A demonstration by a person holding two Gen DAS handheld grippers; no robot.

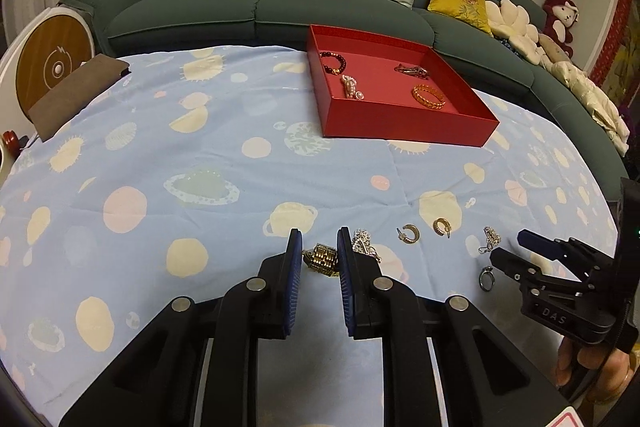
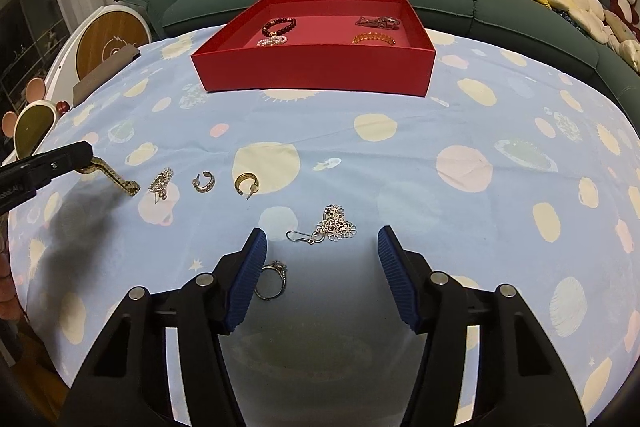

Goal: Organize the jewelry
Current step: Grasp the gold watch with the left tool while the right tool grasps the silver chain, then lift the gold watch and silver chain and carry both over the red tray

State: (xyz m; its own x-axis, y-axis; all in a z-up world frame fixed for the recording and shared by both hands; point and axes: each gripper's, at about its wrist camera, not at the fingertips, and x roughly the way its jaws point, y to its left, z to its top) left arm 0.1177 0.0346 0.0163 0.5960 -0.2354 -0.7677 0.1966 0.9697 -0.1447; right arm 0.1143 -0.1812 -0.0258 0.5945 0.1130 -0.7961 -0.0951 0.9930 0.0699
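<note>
My left gripper (image 1: pixel 319 247) is shut on a gold link bracelet (image 1: pixel 320 257); in the right wrist view the bracelet (image 2: pixel 116 177) hangs from its tip (image 2: pixel 76 153) to the cloth. A silver filigree earring (image 1: pixel 362 243) lies beside it. Two gold hoop earrings (image 1: pixel 409 233) (image 1: pixel 442 227) lie further right. My right gripper (image 2: pixel 322 241) is open above a silver flower earring (image 2: pixel 334 223), with a silver ring (image 2: pixel 272 281) by its left finger. A red tray (image 1: pixel 404 129) holds a dark bead bracelet (image 1: pixel 334 63), a pearl piece (image 1: pixel 352 87), an amber bangle (image 1: pixel 428 97) and a dark chain (image 1: pixel 412 70).
A blue patterned cloth (image 1: pixel 200 155) covers the table. A green sofa (image 1: pixel 256 7) with cushions curves behind it. A brown pad (image 1: pixel 76 95) lies at the table's far left edge, with a round white and wood device (image 1: pixel 48 63) behind.
</note>
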